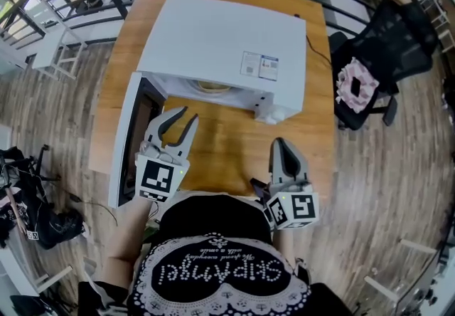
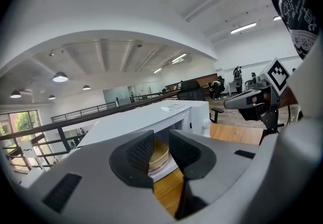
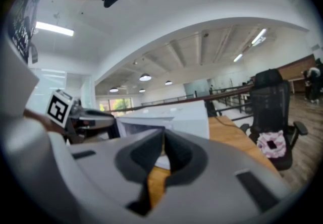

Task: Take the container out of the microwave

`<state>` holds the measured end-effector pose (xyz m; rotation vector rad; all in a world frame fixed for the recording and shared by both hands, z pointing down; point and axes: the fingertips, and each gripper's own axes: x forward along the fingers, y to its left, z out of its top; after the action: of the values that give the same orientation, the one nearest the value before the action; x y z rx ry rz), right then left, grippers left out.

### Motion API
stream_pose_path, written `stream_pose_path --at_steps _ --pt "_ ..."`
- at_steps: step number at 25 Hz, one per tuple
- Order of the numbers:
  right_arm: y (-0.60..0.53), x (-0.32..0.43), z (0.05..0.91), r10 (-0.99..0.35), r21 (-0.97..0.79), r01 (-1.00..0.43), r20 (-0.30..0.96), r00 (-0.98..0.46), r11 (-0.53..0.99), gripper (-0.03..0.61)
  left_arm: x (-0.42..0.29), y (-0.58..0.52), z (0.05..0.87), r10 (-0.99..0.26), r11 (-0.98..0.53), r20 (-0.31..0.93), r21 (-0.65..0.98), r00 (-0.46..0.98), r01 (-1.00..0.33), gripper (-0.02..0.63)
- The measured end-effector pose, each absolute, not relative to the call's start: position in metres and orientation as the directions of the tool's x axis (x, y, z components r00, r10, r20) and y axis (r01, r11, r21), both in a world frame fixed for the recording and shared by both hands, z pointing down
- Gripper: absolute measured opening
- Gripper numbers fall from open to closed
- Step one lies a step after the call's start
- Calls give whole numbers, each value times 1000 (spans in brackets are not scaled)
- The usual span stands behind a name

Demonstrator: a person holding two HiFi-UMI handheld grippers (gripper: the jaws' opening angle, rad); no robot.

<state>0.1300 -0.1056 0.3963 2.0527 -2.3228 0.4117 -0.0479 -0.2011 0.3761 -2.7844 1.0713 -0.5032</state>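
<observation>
Container still inside the open microwave, straight ahead of the half-open left gripper

The container (image 1: 211,87), a pale tan round tub, sits in the cavity of the white microwave (image 1: 227,37). It lies beyond the tips of the left gripper (image 1: 189,114) and shows through the gap between its jaws, which stand apart and hold nothing. It looks light and thin-walled, so the rim may flex. It is probably best pinched at the near rim, one jaw inside and one outside, and kept level. The door (image 1: 126,137) hangs open to that gripper's left. The right gripper (image 1: 279,141) rests back over the table (image 1: 234,151) with its jaws together and empty, and the container is ahead to its left. A label (image 1: 259,65) on the microwave's top is too small to read. The print on the person's top seems to say "Skip Angel".
</observation>
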Motion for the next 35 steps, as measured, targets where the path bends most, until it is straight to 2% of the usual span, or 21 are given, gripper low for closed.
stream_pose_path --at_steps 10,30,35 --pt "-100 139 399 -977 -193 -980 196 -83 45 35 -22 -231 423 -604 -795 413 -245 682 -555 181" --pt "-77 167 405 -971 -188 -979 237 33 -79 35 15 -276 515 -501 -865 607 -337 617 -371 189" --pt "-74 172 407 -968 -193 -976 244 54 -103 35 23 -282 534 -468 -883 650 -368 599 -291 187"
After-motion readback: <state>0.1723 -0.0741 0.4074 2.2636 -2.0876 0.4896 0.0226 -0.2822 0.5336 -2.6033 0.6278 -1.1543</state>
